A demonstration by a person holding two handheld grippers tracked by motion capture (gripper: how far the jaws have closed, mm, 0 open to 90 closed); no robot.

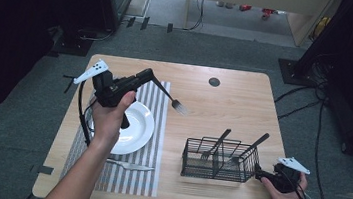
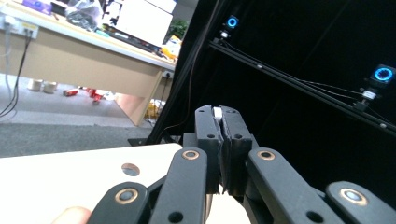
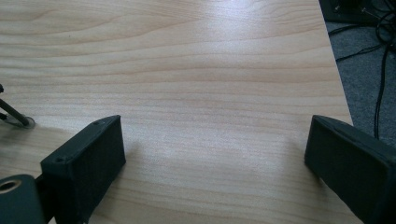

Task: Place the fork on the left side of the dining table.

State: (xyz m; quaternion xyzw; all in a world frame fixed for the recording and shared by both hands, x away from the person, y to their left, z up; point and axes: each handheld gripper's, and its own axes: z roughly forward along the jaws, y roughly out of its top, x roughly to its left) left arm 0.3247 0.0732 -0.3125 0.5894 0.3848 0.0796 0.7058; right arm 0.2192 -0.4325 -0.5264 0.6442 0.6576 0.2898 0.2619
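The left claw (image 1: 148,74) is pinching a fork (image 1: 174,101) by its handle and holding it in the air over the tabletop (image 1: 224,100), tines out past the striped mat (image 1: 152,142). In the left gripper view its jaws are pressed together on a thin pale strip. The right claw (image 1: 258,173) is resting low beside the wire basket (image 1: 219,161), jaws spread wide with nothing between them.

The step looks like laying a place setting: the fork is probably being carried from the basket to the mat, and next it would need lowering flat beside the plate (image 1: 136,127), then release.

Count: one plate, one knife (image 1: 129,165) lying on the mat, one fork in the air, two utensils standing in the basket.
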